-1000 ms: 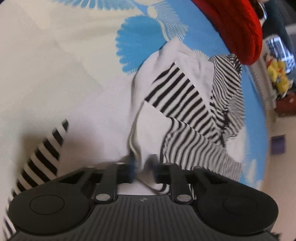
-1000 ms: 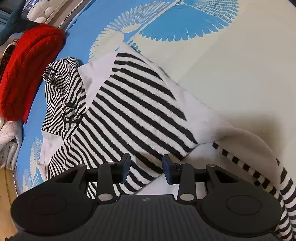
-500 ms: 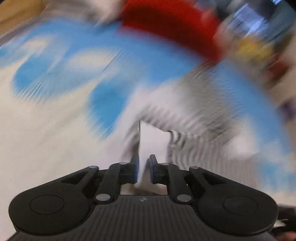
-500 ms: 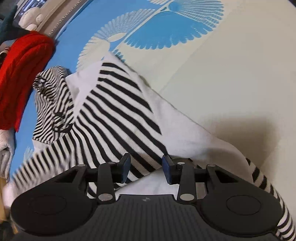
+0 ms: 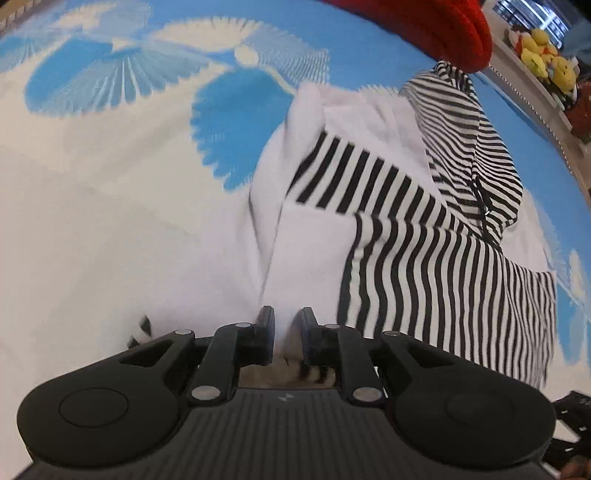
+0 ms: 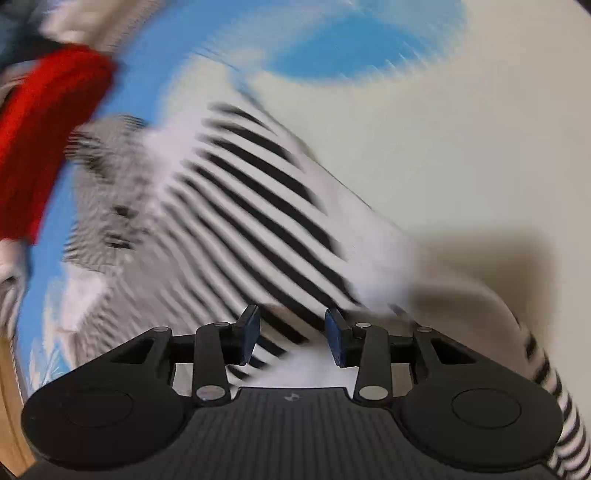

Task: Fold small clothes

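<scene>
- Striped garment lies half-folded on the blue-and-cream bedspread, its hood end near the red knit at the far edge.
- Left gripper: jaws nearly closed, pinching the white hem.
- Right gripper: jaws wide apart, gripping nothing, cloth between them.
- Risk: thin pinch slips, fold collapses; right view blurred, so alignment uncertain.
</scene>
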A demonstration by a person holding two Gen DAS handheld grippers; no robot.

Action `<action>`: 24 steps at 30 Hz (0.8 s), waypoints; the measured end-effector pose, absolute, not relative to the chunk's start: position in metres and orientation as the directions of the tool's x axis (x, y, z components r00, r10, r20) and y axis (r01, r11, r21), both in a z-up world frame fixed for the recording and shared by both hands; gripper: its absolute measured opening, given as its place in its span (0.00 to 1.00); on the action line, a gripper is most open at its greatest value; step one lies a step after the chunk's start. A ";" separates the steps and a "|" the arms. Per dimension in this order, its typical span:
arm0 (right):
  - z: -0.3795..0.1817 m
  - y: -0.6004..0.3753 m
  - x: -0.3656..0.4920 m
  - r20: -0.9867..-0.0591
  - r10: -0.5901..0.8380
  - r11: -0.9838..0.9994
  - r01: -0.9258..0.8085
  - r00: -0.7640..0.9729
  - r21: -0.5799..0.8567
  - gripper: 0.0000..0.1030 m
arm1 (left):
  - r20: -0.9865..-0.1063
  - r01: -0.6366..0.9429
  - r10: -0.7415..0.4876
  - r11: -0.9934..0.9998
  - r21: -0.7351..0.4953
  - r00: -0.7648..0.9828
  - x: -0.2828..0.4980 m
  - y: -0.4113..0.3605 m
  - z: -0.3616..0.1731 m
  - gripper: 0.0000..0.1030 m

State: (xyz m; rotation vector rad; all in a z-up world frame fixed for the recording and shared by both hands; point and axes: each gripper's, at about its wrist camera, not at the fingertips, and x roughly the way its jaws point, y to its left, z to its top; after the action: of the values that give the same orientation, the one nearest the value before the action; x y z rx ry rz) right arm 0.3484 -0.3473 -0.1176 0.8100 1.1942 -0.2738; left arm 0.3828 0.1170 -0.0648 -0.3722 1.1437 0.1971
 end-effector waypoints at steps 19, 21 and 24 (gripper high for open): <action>-0.091 -0.357 0.349 -0.867 0.194 0.736 0.516 0.459 0.438 0.45 | -0.910 -0.343 0.004 0.927 -0.153 0.416 0.386 0.119 -0.060 0.19; -0.108 -0.365 0.348 -0.887 0.216 0.690 0.578 0.409 0.435 0.45 | -0.928 -0.364 -0.018 0.917 -0.164 0.372 0.386 0.122 -0.073 0.21; -0.113 -0.367 0.343 -0.901 0.223 0.642 0.639 0.373 0.424 0.46 | -0.918 -0.369 0.010 0.917 -0.149 0.396 0.386 0.124 -0.067 0.22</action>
State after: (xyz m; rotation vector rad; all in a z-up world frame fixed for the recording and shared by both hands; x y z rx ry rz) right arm 0.3431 -0.3666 -0.1130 0.8781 1.1936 -0.3156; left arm 0.3857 0.1239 -0.0667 -0.3561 1.1440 0.2466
